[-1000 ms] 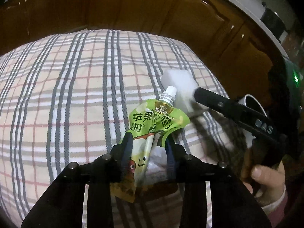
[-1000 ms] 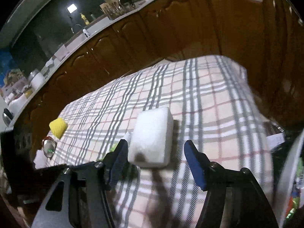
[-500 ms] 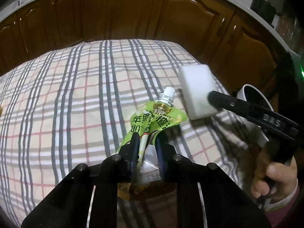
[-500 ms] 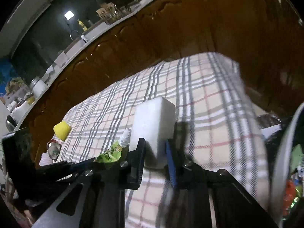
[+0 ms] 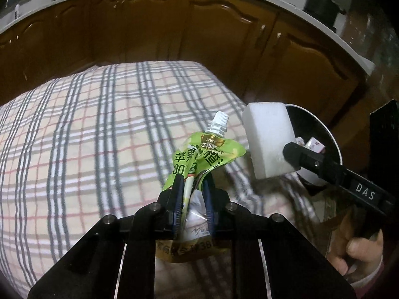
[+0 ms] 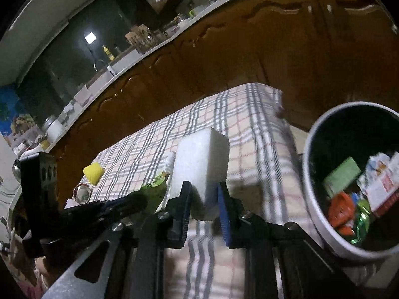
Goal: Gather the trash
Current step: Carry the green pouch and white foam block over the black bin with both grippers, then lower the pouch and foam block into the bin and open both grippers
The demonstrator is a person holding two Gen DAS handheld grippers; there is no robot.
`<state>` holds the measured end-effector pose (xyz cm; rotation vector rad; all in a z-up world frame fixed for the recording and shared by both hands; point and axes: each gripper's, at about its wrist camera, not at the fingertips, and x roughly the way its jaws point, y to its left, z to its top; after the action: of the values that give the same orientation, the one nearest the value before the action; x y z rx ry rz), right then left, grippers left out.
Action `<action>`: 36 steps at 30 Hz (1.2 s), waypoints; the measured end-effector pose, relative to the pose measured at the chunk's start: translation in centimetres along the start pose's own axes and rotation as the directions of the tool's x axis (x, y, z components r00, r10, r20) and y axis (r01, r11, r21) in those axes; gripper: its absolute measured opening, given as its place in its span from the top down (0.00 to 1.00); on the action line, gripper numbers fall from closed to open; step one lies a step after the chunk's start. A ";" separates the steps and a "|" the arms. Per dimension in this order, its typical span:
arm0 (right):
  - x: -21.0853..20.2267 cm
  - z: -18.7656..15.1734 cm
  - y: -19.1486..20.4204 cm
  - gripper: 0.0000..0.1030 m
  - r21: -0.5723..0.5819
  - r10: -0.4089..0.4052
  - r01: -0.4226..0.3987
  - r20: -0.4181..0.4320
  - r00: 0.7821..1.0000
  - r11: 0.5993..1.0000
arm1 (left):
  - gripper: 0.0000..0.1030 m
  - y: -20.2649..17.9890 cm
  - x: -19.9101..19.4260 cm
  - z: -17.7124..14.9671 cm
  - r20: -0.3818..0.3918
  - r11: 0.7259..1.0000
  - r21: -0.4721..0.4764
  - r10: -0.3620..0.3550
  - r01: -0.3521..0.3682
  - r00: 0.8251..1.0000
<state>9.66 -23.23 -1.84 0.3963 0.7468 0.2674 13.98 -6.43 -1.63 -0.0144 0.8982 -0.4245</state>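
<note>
My left gripper (image 5: 193, 184) is shut on a green drink pouch (image 5: 207, 157) with a white cap, held above the plaid tablecloth (image 5: 87, 137). My right gripper (image 6: 204, 191) is shut on a white foam block (image 6: 202, 164), lifted above the cloth; the block also shows in the left wrist view (image 5: 268, 139). A round trash bin (image 6: 311, 174) with wrappers inside stands just right of the table; its rim also shows behind the block in the left wrist view (image 5: 331, 137). The pouch (image 6: 152, 189) shows left of the block in the right wrist view.
A yellow sponge (image 6: 93, 172) and a small can (image 6: 82, 193) lie at the far left end of the table. Dark wooden cabinets (image 5: 199, 30) run behind the table under a white counter.
Both grippers closed on their objects and lifted them off the cloth. Both have moved right toward the bin, which has come into view.
</note>
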 end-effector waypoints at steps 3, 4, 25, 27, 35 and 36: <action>-1.5 -0.4 -0.7 0.79 0.019 -0.008 0.008 0.021 1.000 1.000 | 0.86 -1.6 -0.3 -0.1 0.011 1.000 0.030 0.000 -0.001 1.000; -2.0 -0.4 -1.0 0.79 0.023 -0.011 0.010 0.029 1.000 1.000 | 0.86 -2.0 -0.3 -0.1 0.013 0.999 0.039 -0.001 0.000 1.000; -10.1 -1.2 -7.2 0.79 0.126 -0.141 0.120 0.167 0.976 0.985 | 0.86 -11.6 0.4 1.9 0.020 0.977 0.209 -0.051 0.045 0.999; -10.5 -1.1 -7.8 0.79 0.135 -0.152 0.129 0.174 0.973 0.982 | 0.86 -12.4 0.7 2.3 0.021 0.974 0.220 -0.056 0.050 0.998; -11.7 -0.9 -9.9 0.79 0.158 -0.196 0.167 0.191 0.962 0.973 | 0.86 -15.2 2.0 3.5 0.015 0.962 0.264 -0.069 0.063 0.997; -11.8 -0.9 -10.0 0.79 0.159 -0.202 0.173 0.191 0.961 0.972 | 0.86 -15.5 2.2 3.7 0.014 0.961 0.270 -0.071 0.064 0.997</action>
<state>1.65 -36.35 0.27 0.4763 0.5953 -0.0067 12.57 -22.03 1.93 0.1996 0.8121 -0.6069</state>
